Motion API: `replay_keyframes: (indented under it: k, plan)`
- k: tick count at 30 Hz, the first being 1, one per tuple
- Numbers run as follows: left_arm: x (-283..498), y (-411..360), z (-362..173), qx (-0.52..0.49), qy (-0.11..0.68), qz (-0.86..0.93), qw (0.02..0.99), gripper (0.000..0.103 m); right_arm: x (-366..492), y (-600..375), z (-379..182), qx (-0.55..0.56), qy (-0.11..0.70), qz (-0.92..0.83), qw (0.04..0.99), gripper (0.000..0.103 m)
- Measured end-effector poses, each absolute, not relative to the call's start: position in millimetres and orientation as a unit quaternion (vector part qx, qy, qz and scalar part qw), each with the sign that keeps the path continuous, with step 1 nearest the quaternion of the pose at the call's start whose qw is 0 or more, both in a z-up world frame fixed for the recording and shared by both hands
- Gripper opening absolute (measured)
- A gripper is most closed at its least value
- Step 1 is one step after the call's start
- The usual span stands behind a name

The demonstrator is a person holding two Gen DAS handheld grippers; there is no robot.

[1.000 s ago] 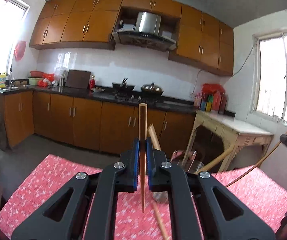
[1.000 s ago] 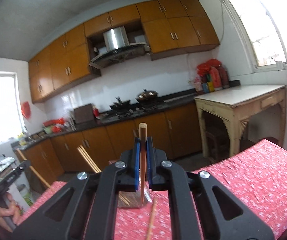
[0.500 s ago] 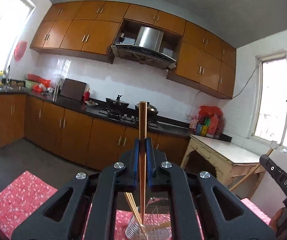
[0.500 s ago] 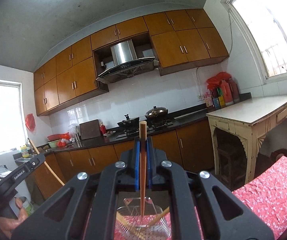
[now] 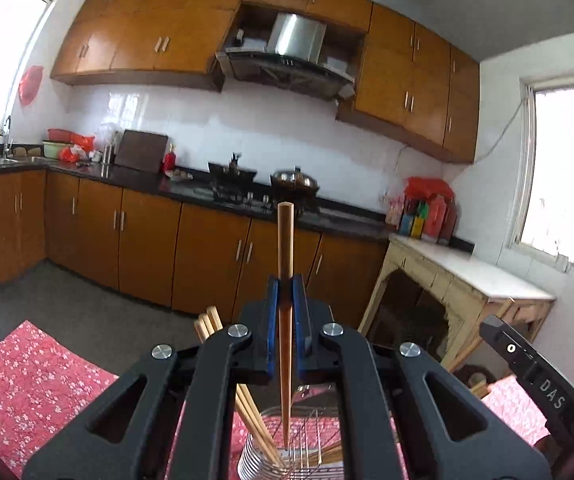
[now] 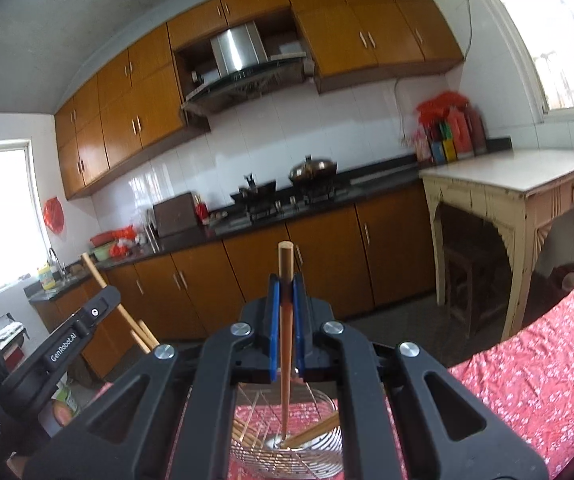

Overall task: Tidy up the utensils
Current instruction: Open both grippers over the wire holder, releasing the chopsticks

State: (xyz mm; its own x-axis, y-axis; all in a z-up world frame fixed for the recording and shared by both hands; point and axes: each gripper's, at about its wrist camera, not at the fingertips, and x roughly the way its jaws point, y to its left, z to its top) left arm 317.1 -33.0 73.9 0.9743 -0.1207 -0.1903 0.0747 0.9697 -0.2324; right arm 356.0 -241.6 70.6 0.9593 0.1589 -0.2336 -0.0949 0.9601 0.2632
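Left gripper [image 5: 285, 292] clamps one upright chopstick [image 5: 285, 240]; right gripper [image 6: 285, 296] clamps another chopstick [image 6: 285, 264]; both tips hang inside the wire holder [image 6: 319, 458] on the red tablecloth [image 6: 535, 392].

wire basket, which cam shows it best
The right wrist view: the wire basket shows its rim, floor and the chopsticks lying inside, below the right tongs. The left wrist view shows only a slice of its coiled wall between the left tongs' arms.

Chopsticks [image 6: 311, 434] in wire basket [image 6: 327, 452] on tablecloth [image 6: 527, 380]
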Motion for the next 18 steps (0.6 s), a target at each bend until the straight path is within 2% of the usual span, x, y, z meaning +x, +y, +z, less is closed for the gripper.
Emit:
replay_keyframes:
  k: [2,4,6,10,14,18]
  plan:
    - [322.8,-33.4,67.3,-0.105,0.128,-0.044,0.985,0.007,358.1,-240.4,65.7,0.114,0.137,0.049,0.983,0.011]
    - [321.9,-29.0,66.7,-0.104,0.138,-0.038,0.984,0.008,351.2,-243.1,66.6,0.109,0.126,0.034,0.986,0.029]
    - [317.1,-22.9,70.2,-0.106,0.139,-0.034,0.984,0.017,340.7,-249.2,71.7,0.108,0.113,0.027,0.987,0.034]
    - [298.2,-9.6,82.4,-0.100,0.127,-0.019,0.987,0.034,314.8,-261.5,84.0,0.106,0.097,0.018,0.989,0.036]
    - [277.4,0.9,90.2,-0.099,0.124,-0.011,0.987,0.036,286.9,-270.2,85.0,0.100,0.102,0.007,0.990,0.037]
    - [255.5,9.9,85.3,-0.096,0.132,-0.003,0.987,0.042,264.4,-276.2,66.8,0.094,0.131,-0.001,0.987,0.037]
